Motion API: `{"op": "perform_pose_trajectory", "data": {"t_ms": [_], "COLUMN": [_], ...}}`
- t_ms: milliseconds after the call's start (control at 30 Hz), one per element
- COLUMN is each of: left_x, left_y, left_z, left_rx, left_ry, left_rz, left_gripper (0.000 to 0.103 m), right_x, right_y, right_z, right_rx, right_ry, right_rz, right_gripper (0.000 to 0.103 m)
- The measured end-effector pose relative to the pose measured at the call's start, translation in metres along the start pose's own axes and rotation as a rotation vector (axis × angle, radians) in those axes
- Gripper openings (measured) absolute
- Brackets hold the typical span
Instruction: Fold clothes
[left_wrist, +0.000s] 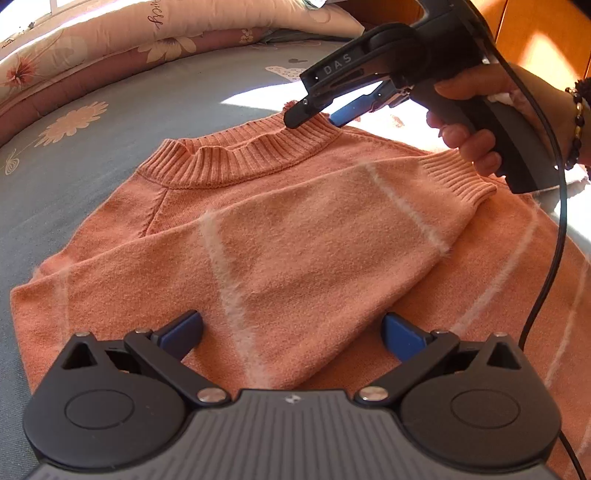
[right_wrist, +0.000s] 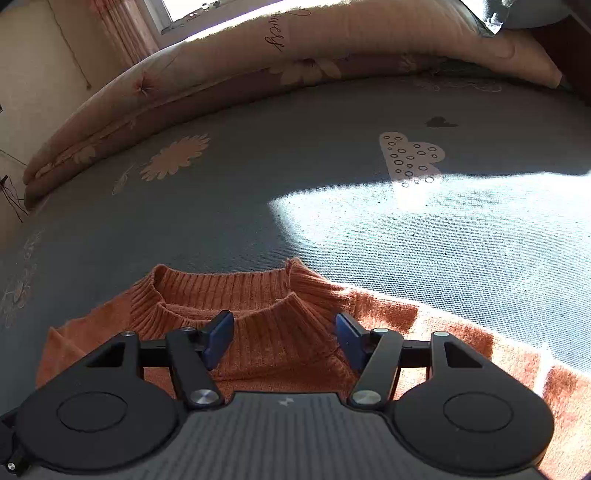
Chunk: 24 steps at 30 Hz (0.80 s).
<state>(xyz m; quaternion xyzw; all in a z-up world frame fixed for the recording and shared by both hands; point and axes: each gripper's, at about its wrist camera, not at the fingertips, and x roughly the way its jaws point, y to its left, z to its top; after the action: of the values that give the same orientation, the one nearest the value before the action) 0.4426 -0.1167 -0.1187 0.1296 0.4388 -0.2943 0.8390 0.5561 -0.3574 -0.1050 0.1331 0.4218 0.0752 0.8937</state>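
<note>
A: Looking down the left hand-held gripper (left_wrist: 293, 332), its blue pads stand wide apart with nothing between them, poised just above the orange sweater (left_wrist: 258, 236) on the bed (left_wrist: 92, 177).

B: And the right hand-held gripper (left_wrist: 319, 114)?

A: It sits beyond the left one, up at the collar (left_wrist: 243, 155). From its own camera the pads are spread too, straddling the ribbed neck without pinching it. I'd judge it is there to pin or pick the neckline while the other end works the body.

B: Why is the left one so low and near the hem side?

A: My guess is it's lined up over the sleeve (left_wrist: 332, 236) that lies slanted across the chest, cuff (left_wrist: 458, 177) ending just under the person's hand (left_wrist: 476, 133). That sleeve is already laid in over the front, which a fold would leave behind, though one look can't say who put it there.

B: How does the sweater itself look?

A: Fuzzy knit, orange with thin pale stripes, thick ribbing at collar and cuff. It lies flat, front up, collar pointing away from the left hand-held gripper, towards the rolled floral quilt (right_wrist: 221, 74) at the far edge. Sun falls across the right shoulder. Soft, slightly stretchy stuff, I'd say; it will likely sag if lifted by one point.

B: The other sleeve?

A: Off to the right, out of clear view.
</note>
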Motion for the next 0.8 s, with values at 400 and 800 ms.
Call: {"op": "perform_pose_trajectory", "data": {"t_ms": [400, 800], "left_x": [0.002, 0.003], "left_y": [0.001, -0.002], "left_z": [0.001, 0.0], "left_rx": [-0.008, -0.009], "left_ry": [-0.007, -0.022], "left_rz": [0.012, 0.034], "left_gripper": [0.102, 0.103], "right_x": [-0.023, -0.019], "right_y": [-0.007, -0.045], "right_z": [0.0, -0.021], "right_rx": [0.027, 0.067], "right_ry": [-0.017, -0.026], "right_rz": [-0.017, -0.088], "right_gripper": [0.073, 0.075]}}
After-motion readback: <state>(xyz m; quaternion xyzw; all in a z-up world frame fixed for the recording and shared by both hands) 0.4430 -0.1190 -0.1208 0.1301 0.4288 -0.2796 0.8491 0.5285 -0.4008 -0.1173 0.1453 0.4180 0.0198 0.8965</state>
